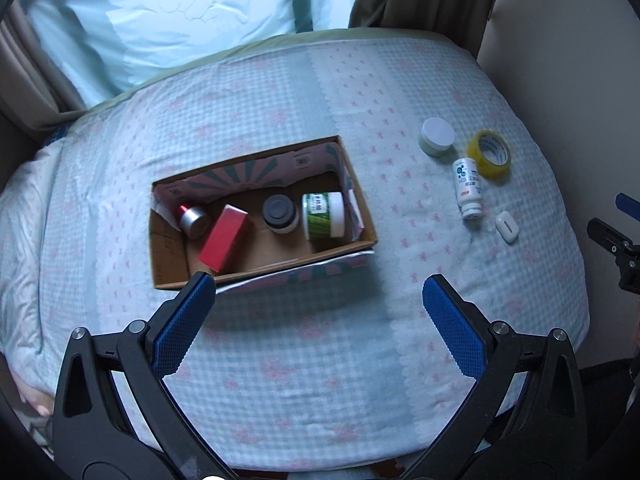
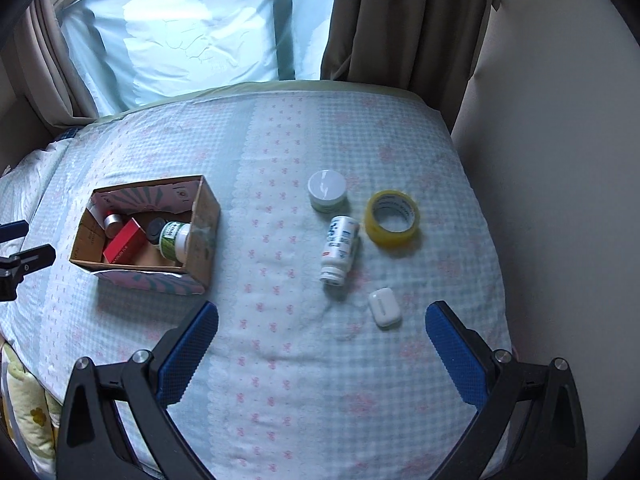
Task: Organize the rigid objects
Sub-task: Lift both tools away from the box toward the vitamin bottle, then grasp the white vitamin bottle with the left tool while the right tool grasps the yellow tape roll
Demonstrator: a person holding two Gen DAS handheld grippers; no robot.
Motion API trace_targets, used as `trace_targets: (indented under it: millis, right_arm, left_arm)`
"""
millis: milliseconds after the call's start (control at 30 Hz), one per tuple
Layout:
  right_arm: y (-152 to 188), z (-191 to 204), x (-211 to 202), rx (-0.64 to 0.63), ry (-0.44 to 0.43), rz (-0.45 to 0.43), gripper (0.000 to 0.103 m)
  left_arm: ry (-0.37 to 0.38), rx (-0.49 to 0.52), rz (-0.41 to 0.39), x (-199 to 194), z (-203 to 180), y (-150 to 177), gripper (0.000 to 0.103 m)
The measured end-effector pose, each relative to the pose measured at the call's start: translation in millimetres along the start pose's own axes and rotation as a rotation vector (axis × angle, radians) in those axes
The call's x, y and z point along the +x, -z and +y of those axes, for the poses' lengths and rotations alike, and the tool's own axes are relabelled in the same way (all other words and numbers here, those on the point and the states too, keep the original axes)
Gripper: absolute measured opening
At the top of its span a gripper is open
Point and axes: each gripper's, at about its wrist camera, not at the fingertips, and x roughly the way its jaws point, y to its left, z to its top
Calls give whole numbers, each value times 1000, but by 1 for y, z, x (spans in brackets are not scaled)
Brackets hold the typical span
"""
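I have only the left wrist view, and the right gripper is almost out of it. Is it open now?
Observer: Yes, the right gripper is open and empty, above the bedspread.
Operator: Which thing is nearest to it?
Observer: The earbud case, just ahead, between the fingers and toward the right one.
Operator: Is anything beside the bed?
Observer: A flowered fabric shows low at the left of the right wrist view.
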Motion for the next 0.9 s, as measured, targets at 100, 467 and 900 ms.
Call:
trace_targets:
  millis: [100, 467, 900]
  right_arm:
    - [-10, -35, 6, -19, -4, 16, 103]
    - [-53, -113, 100, -54, -78, 214, 103]
    - [-69, -120, 258, 28, -128, 405, 103]
  left_arm:
    - [32, -11, 33, 12, -41, -8, 103]
    - [148, 26, 174, 99, -150, -60, 103]
    - [200, -12, 291, 247, -209, -86, 103]
